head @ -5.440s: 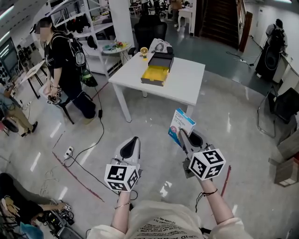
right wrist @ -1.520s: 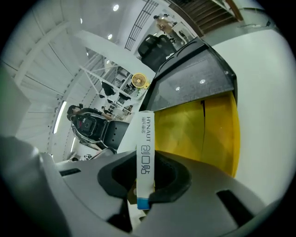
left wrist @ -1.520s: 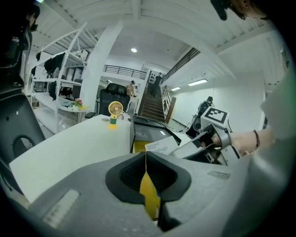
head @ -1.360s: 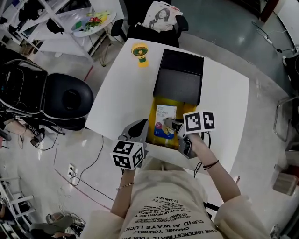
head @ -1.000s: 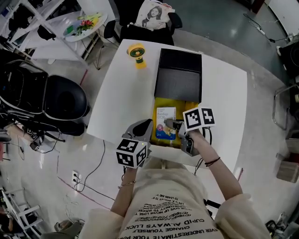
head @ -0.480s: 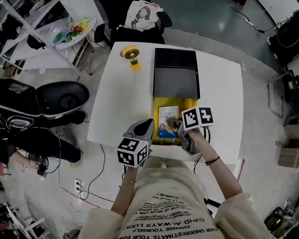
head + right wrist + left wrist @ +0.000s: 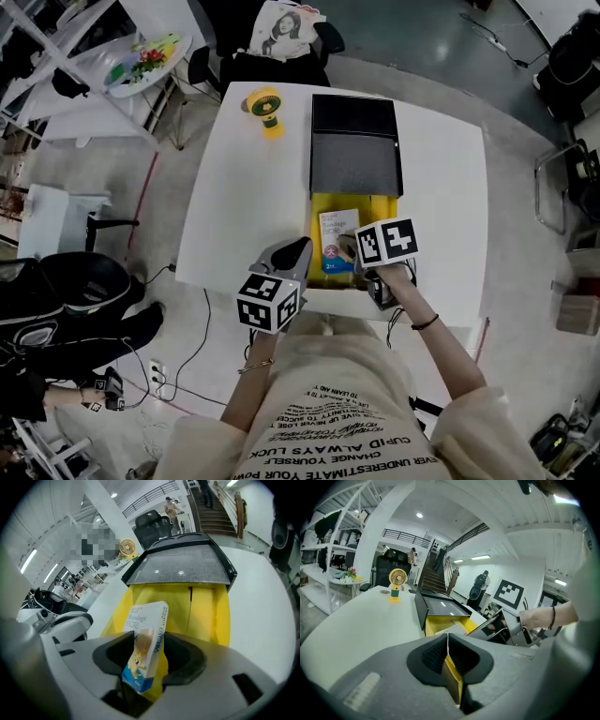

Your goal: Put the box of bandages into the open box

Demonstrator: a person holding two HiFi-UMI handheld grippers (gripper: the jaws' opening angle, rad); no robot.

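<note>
The white and blue box of bandages (image 7: 145,639) stands tilted inside the yellow open box (image 7: 201,611), between the jaws of my right gripper (image 7: 147,656). Those jaws are opening, and small gaps show beside the carton. In the head view the box of bandages (image 7: 339,234) rests in the yellow tray (image 7: 377,210), with the right gripper (image 7: 349,248) at the tray's near end. The black lid (image 7: 356,150) stands open at the far side. My left gripper (image 7: 291,255) hovers by the tray's near left corner, shut and empty, its pads (image 7: 447,644) meeting.
The open box sits on a white table (image 7: 234,187), close to its near edge. A small yellow fan (image 7: 265,108) stands at the far left of the table. A black chair with a printed bag (image 7: 281,28) is behind the table.
The right gripper's jaws have spread apart around the box of bandages, which now leans free in the yellow tray. The left gripper has hardly moved.
</note>
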